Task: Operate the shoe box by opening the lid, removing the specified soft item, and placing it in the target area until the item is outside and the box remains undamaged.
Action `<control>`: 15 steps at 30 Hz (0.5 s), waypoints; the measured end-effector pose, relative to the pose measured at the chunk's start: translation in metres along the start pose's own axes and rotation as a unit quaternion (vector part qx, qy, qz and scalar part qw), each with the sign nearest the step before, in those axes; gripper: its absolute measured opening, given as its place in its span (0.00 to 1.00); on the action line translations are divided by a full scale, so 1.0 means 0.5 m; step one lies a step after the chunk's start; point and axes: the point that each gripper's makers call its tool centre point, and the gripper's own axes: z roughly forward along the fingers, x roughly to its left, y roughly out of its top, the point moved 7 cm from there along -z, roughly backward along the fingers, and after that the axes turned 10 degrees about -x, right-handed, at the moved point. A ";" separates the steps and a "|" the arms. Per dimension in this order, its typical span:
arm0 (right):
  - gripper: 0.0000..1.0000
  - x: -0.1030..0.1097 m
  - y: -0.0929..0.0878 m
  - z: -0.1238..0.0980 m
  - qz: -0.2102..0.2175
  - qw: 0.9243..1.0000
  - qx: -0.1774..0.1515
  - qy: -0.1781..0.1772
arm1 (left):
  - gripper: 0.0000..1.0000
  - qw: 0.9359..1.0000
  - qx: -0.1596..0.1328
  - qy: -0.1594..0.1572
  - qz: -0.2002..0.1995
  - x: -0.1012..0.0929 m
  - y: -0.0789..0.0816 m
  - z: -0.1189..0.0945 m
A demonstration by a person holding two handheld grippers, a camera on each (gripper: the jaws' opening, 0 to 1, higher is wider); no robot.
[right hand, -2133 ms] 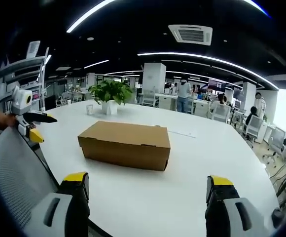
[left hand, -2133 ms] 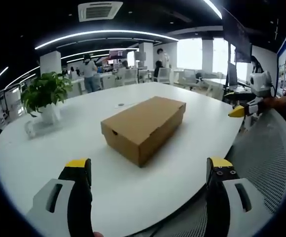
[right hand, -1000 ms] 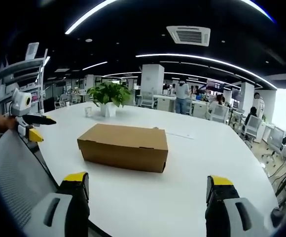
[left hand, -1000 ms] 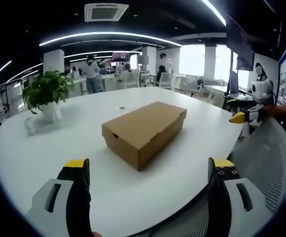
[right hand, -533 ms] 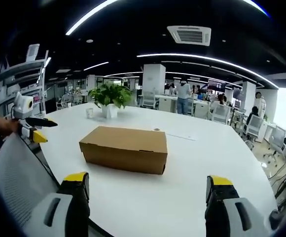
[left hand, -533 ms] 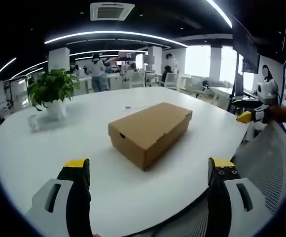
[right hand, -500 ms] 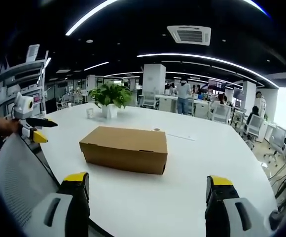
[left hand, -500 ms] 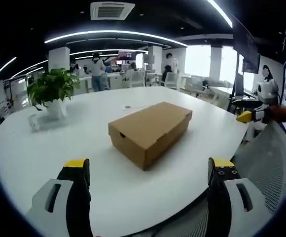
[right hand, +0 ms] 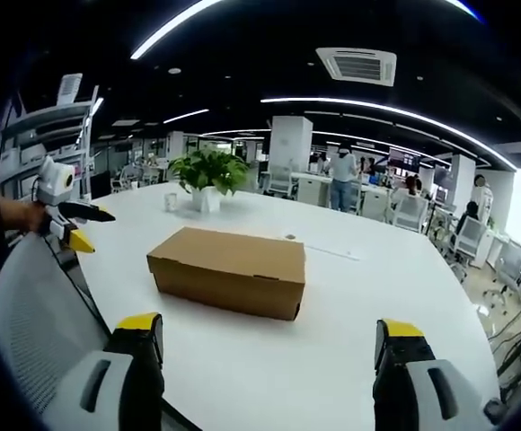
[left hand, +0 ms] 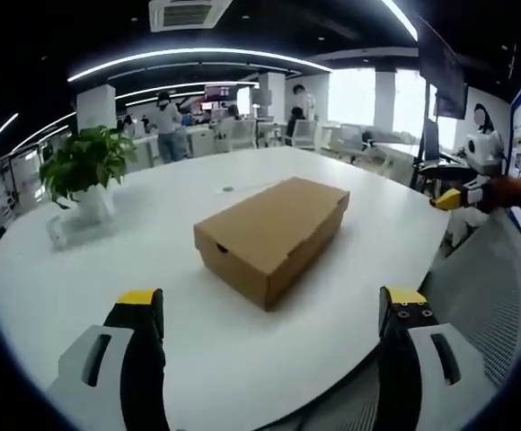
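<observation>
a: cardboard shoe box point(left hand: 272, 235) sits lid down, closed, on the white table point(left hand: 81, 278), about mid-table in the left gripper view, one short end turned toward the camera. small notch visible on that near end.

b: same in the right gripper view? box point(right hand: 229, 270) shows long side on, lid shut, well beyond the jaws.

a: yes. left gripper point(left hand: 269, 310) has its jaws wide apart, yellow-tipped, nothing between them, held near the table's near edge and well short of the box.

b: right gripper point(right hand: 265, 337) likewise, jaws spread, nothing held. it also appears at the far right of the left gripper view point(left hand: 463, 196), beyond the table edge; there i cannot tell how its jaws stand.

a: left gripper seen at the left of the right gripper view point(right hand: 70, 224), a hand behind it, also clear of the box.

b: other items: potted plant point(left hand: 84, 171) on the far left of the table, a small white cup point(right hand: 170, 202) just beside it. grey mesh chair back point(right hand: 36, 314) near the left jaw.

a: people standing point(left hand: 164, 126) and desks in the far background. soft item cannot be seen with the lid shut.
</observation>
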 end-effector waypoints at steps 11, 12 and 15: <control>0.96 -0.029 0.002 0.022 -0.005 1.000 0.003 0.006 | 0.99 1.000 0.006 -0.001 -0.004 0.016 -0.002 0.032; 0.96 -0.030 0.001 0.023 -0.004 1.000 0.003 0.006 | 0.99 1.000 0.008 -0.001 -0.004 0.017 -0.005 0.033; 0.96 -0.034 0.000 0.027 -0.005 1.000 0.001 0.007 | 0.99 1.000 0.012 -0.001 -0.006 0.023 -0.010 0.039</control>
